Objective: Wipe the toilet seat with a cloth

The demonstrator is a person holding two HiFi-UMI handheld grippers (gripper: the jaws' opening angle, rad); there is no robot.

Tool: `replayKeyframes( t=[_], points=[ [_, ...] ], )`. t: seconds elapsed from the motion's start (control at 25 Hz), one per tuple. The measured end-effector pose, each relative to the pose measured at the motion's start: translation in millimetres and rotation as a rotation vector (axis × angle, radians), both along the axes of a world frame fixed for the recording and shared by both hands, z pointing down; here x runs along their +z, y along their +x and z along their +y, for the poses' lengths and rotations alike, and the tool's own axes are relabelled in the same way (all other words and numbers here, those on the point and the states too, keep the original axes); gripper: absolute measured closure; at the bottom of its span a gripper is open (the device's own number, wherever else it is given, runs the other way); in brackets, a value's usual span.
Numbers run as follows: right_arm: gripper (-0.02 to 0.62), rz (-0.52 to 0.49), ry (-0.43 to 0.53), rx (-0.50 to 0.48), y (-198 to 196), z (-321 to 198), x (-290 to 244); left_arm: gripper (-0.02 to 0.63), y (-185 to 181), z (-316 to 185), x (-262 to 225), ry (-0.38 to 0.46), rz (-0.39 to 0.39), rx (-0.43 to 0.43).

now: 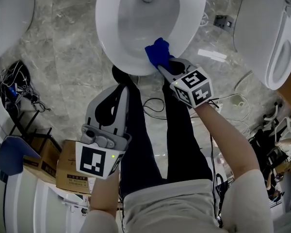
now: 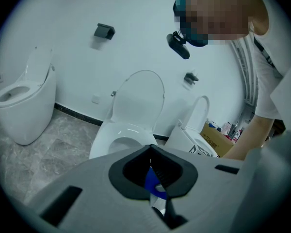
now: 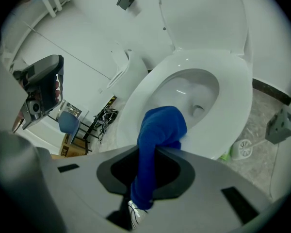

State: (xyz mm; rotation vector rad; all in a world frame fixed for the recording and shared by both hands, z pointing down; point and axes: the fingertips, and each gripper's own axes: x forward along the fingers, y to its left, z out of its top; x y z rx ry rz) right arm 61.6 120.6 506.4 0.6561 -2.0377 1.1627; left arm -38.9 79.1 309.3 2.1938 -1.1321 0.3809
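1. On the near rim of the toilet seat [image 1: 108,46], toward its right side, a blue cloth [image 1: 159,51] is pressed. Its bunched end laps over the inner edge of the bowl.
2. The cloth is pinched by the right gripper [image 1: 164,67], whose jaws are closed on the fabric. In the right gripper view a tail of the fabric is seen hanging back between the jaws.
3. The left gripper [image 1: 122,87] is held apart from the toilet, above the person's left leg [image 1: 136,144]. Its jaws are pressed together at the tips, with nothing gripped. In the left gripper view a sliver of blue is seen through the gap behind the tips, and what it is cannot be told.
4. The seat is white and glossy, and the lid [image 3: 203,18] is stood up against a plain white wall [image 2: 63,62].
5. The floor [image 1: 68,47] is laid with grey veined stone tiles, and a dark skirting strip [image 2: 77,114] is run along the foot of the wall.
6. A second toilet [image 1: 271,42] is seen to the right and a third toilet [image 1: 9,8] at the left edge, both white.
7. Loose cables [image 1: 153,106] are strewn on the floor between the legs. A cardboard box [image 1: 70,171] and a blue chair [image 1: 9,154] are set at the left, well apart from the seat.
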Motion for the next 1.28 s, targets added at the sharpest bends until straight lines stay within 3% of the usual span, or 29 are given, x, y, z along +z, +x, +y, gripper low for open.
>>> replayKeyframes(
  t=[0.6,1.28],
  points=[
    [0.541,0.011,0.039,0.092,36.3,-34.3,4.6,0.601,20.5,-5.9,9.6,-0.024,0.005,0.035],
    [0.541,0.044,0.088,0.211,68.2,-77.5,5.8,0.601,18.8,-6.9,9.8,-0.013,-0.005,0.020]
  ],
)
